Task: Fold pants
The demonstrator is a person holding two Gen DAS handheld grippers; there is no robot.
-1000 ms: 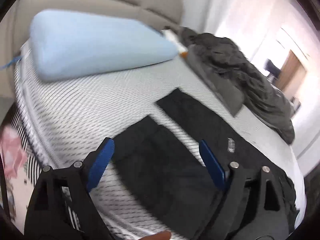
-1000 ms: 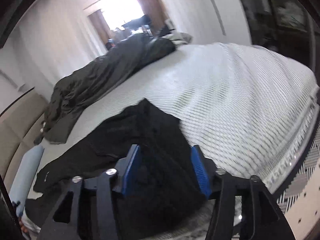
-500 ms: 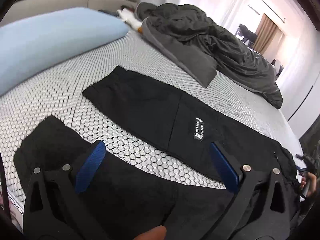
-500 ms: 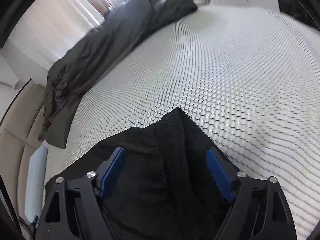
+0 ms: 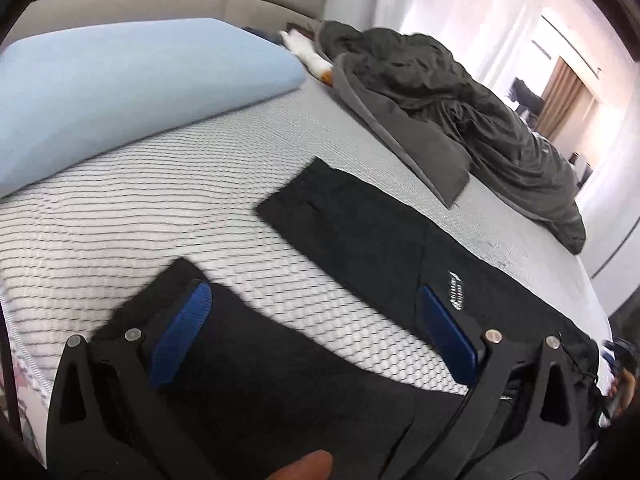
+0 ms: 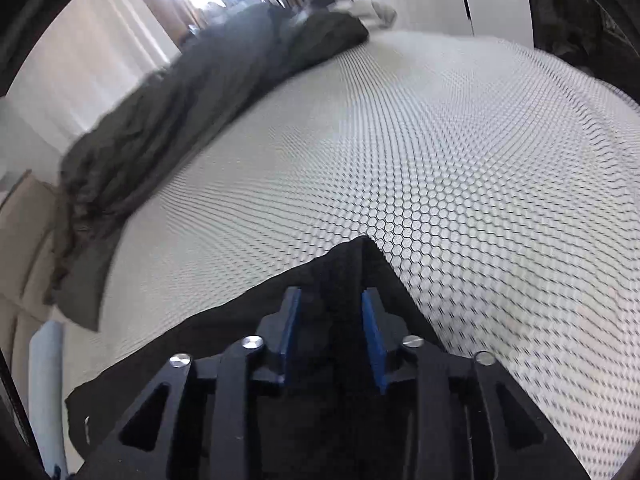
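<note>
Black pants lie spread on the honeycomb-patterned mattress, both legs apart, a small white label on the far leg. My left gripper is wide open above the near leg's hem, holding nothing. In the right wrist view the pants' corner rises in a peak between the blue pads. My right gripper has its jaws narrowed around this fold, with a gap still showing between the pads.
A light blue pillow lies at the head of the bed. A dark grey duvet is heaped along the far side, also in the right wrist view. The beige headboard stands behind. The mattress edge is at the left.
My right gripper's jaws have narrowed around the pants' raised corner. My left gripper stays wide open and has shifted back over the near leg's hem.
</note>
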